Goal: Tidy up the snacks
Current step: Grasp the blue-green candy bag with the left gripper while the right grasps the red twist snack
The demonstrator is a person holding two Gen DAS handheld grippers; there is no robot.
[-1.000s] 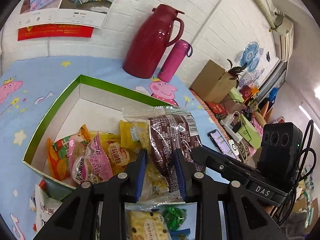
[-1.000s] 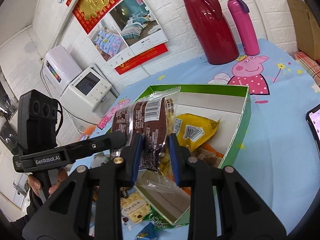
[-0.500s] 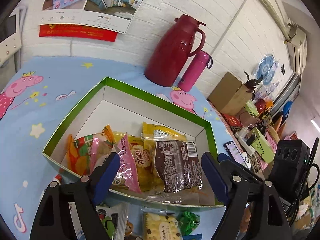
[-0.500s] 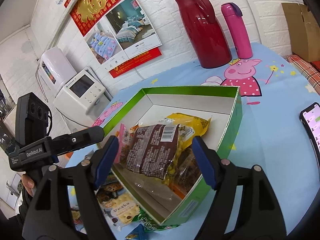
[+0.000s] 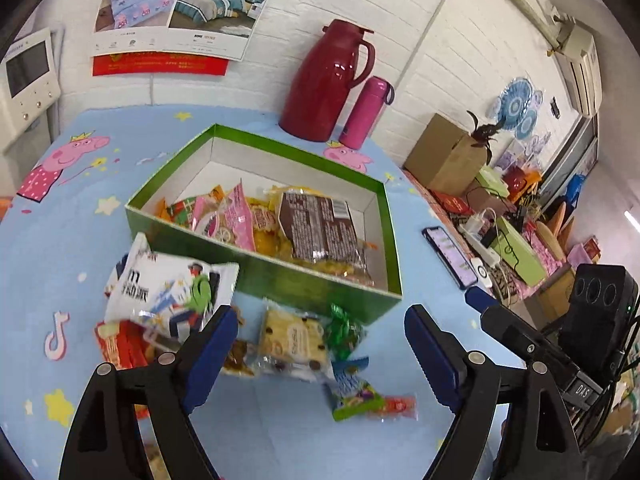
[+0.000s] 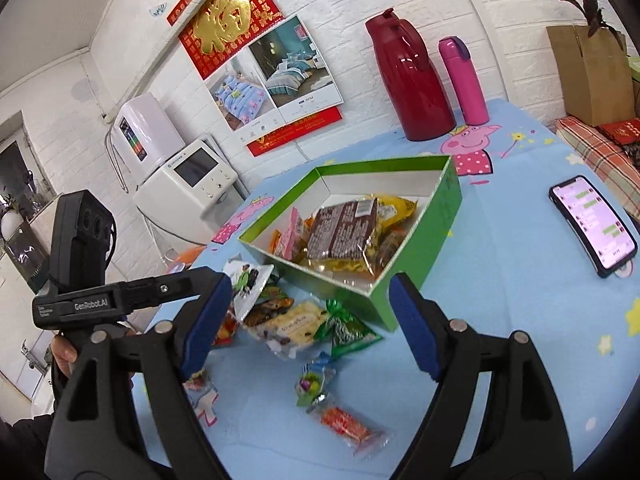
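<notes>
The left claw's black arms are covering part of the red-wrapped snacks (their print is too blurred to read). The brown printed packet is lying over yellow packets in the green cardboard box, hiding them.

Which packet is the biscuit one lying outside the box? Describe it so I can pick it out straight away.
Start at the green box on the blue tablecloth and look at the loose snacks along its near wall. The biscuit packet lies flat there, between the big white bag and a green foil sweet. It alone is clear plastic, showing pale yellow biscuits with dark chips.
</notes>
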